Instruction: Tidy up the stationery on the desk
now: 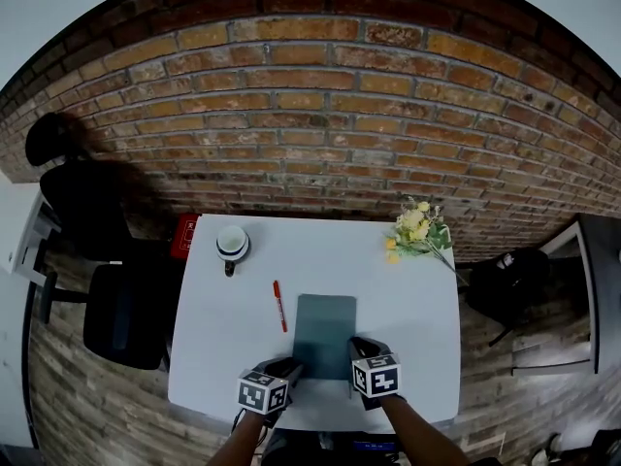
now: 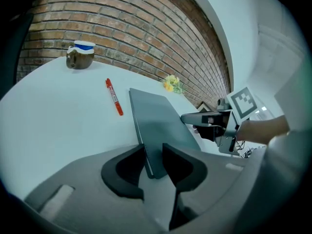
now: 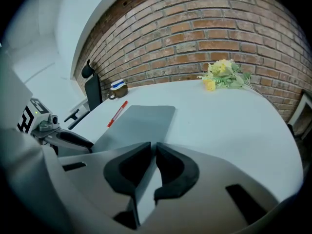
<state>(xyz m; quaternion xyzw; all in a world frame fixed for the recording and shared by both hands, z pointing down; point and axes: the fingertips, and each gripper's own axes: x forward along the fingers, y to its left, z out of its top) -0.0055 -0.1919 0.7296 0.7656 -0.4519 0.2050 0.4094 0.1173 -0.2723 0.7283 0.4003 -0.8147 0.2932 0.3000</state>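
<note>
A grey-blue notebook lies flat-ish on the white desk, near its front edge. My left gripper is shut on the notebook's near left corner, the pads pressing both faces. My right gripper is shut on the near right corner, jaws almost together on the thin edge. A red pen lies just left of the notebook, apart from it, also seen as the red pen in the left gripper view and the pen in the right one.
A brown mug with a white lid stands at the desk's back left. A small bunch of yellow flowers lies at the back right corner. A black office chair stands left of the desk, a brick wall behind.
</note>
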